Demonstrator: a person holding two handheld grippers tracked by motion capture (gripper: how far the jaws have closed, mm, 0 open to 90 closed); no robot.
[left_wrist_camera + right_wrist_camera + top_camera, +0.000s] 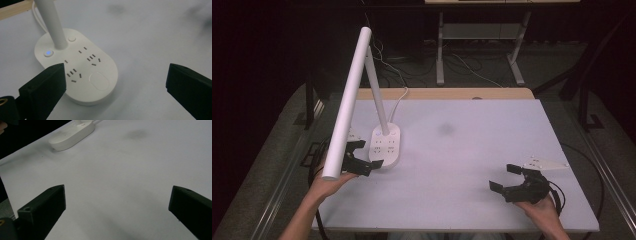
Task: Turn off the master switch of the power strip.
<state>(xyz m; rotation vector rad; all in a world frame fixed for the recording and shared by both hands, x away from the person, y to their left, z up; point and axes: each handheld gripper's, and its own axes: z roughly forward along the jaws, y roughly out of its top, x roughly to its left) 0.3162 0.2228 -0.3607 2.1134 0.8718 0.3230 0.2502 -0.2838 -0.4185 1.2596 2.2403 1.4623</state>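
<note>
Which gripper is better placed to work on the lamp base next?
Left. The left gripper hangs open right beside the lamp base, whose buttons and sockets lie just ahead of its jaws. The right gripper, also open, sits far across the table.

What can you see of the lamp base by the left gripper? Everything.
The lamp base is a white oval slab, plastic by the look, lying flat on the white table at its left side. Its top carries several socket slot groups, a round button lit blue, an unlit round button and a larger oval pad. A white stem rises from its far end. The left gripper, open, is right beside it; contact unclear.
</note>
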